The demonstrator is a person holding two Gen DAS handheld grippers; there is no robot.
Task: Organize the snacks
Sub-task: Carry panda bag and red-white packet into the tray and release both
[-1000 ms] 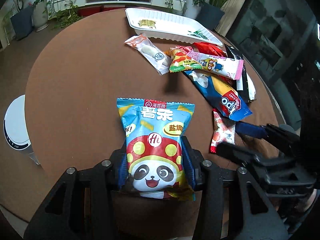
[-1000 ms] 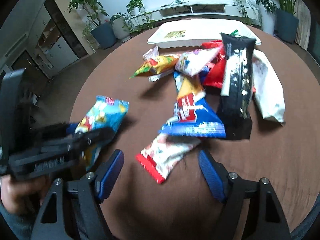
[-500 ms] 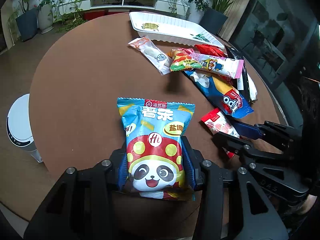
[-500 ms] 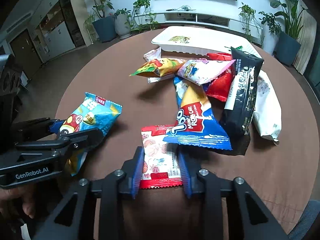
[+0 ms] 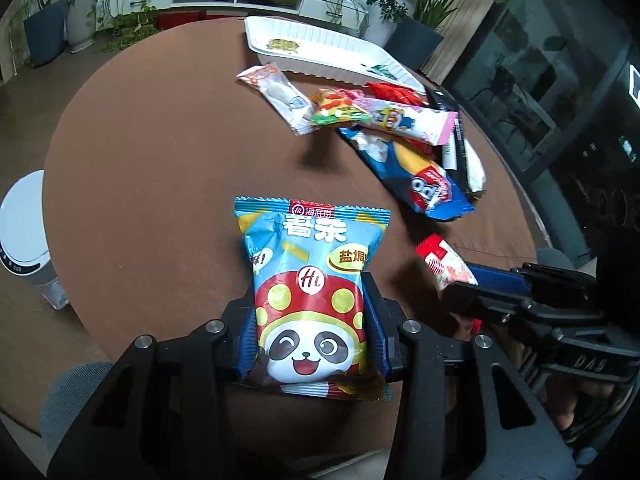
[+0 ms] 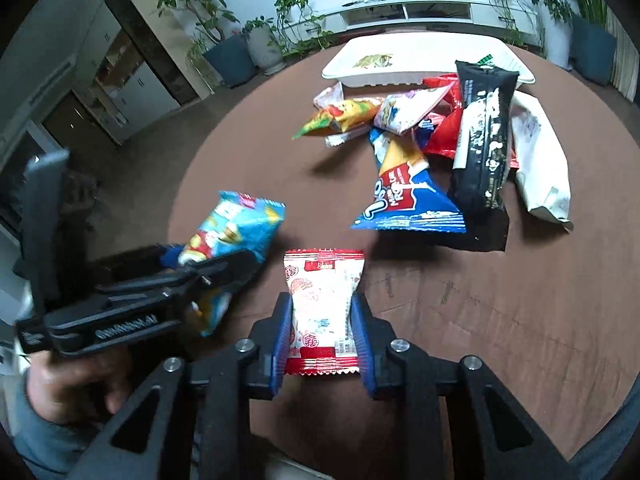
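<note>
My left gripper (image 5: 310, 320) is clamped on the panda bag (image 5: 310, 292), its pads squeezing both sides. My right gripper (image 6: 322, 332) is closing on the red-and-white packet (image 6: 323, 304) between its pads. The snack pile (image 6: 432, 152) and white tray (image 6: 424, 66) lie ahead.

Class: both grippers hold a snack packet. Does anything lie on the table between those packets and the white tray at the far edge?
Yes. The pile of loose packets lies right in front of the white tray, beyond the red-and-white packet and the panda packet.
</note>
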